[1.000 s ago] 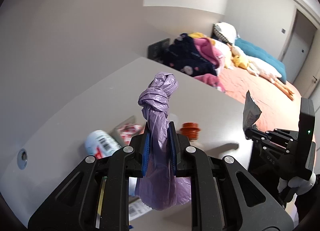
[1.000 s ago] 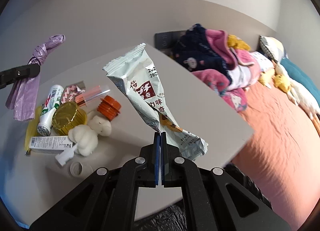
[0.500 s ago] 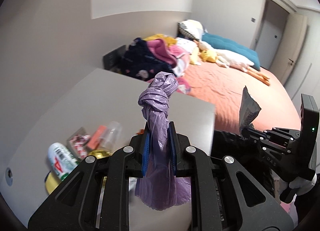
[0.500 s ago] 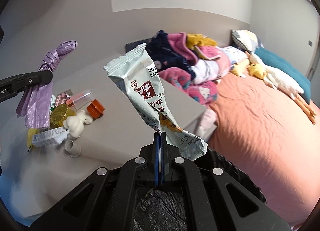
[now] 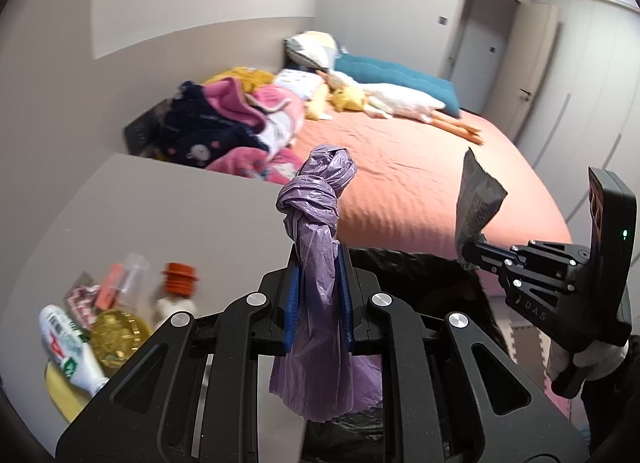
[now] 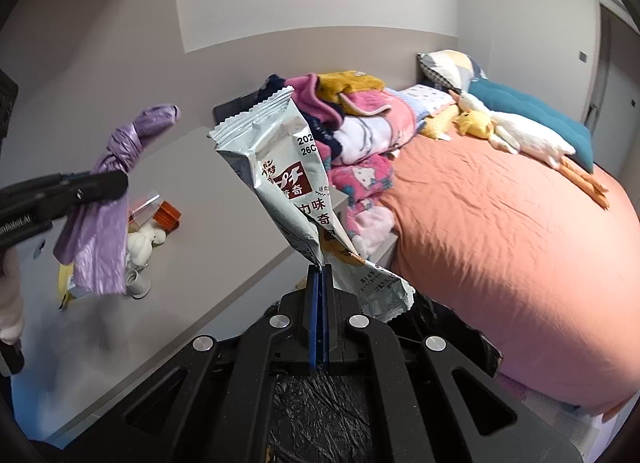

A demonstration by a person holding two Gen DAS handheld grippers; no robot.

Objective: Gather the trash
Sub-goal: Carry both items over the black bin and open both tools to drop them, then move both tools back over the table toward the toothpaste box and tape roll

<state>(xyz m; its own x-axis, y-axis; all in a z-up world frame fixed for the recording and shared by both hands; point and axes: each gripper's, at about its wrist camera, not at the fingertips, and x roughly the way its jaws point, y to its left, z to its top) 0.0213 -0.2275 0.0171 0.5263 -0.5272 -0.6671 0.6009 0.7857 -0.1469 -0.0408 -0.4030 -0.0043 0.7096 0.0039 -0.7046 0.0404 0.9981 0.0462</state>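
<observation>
My left gripper [image 5: 318, 259] is shut on a knotted purple plastic bag [image 5: 316, 231], held up past the grey table's right edge; it also shows in the right wrist view [image 6: 108, 199]. My right gripper [image 6: 319, 269] is shut on a silver snack wrapper [image 6: 288, 183], which also shows in the left wrist view [image 5: 474, 207]. A black trash bag [image 6: 320, 411] lies open below the right gripper and shows beneath both grippers in the left wrist view [image 5: 420, 275].
On the grey table [image 5: 180, 207] lie an orange cap [image 5: 178, 275], a gold lid [image 5: 116, 333], a white tube [image 5: 68, 351], a clear cup and white tissue wads [image 6: 146, 239]. A bed with an orange sheet [image 6: 500, 223] and piled clothes [image 6: 352, 131] stands to the right.
Both grippers have swung right, away from the table and towards the bed, each still holding its item. The black trash bag has come into view below them.
</observation>
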